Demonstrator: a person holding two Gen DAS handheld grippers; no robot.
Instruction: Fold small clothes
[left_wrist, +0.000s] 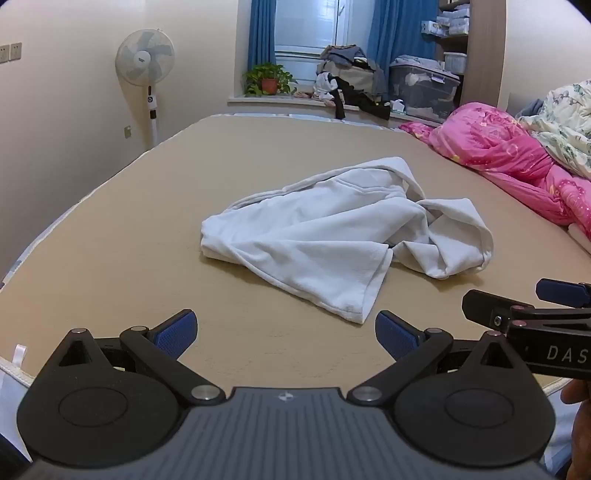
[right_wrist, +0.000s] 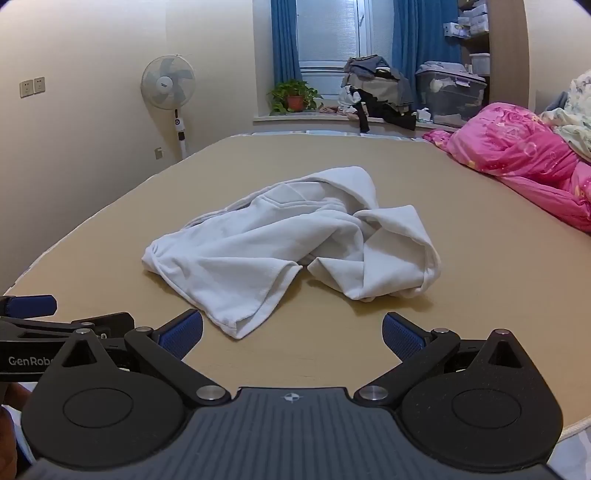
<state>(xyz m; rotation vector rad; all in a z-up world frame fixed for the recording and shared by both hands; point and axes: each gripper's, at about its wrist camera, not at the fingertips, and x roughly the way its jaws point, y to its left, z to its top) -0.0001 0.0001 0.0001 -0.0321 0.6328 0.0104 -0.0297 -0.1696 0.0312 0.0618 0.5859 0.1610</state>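
The white garment lies crumpled mid-bed, its near hem pointing toward both grippers. The left gripper and right gripper hover short of it, jaws spread wide and empty. Risk: a pinch into the bunched right side could catch several layers, dragging the heap instead of spreading it.

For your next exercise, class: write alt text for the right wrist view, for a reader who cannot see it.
A crumpled white garment lies on a tan bed surface, just ahead of the open, empty right gripper. A pink quilt is bunched at right.
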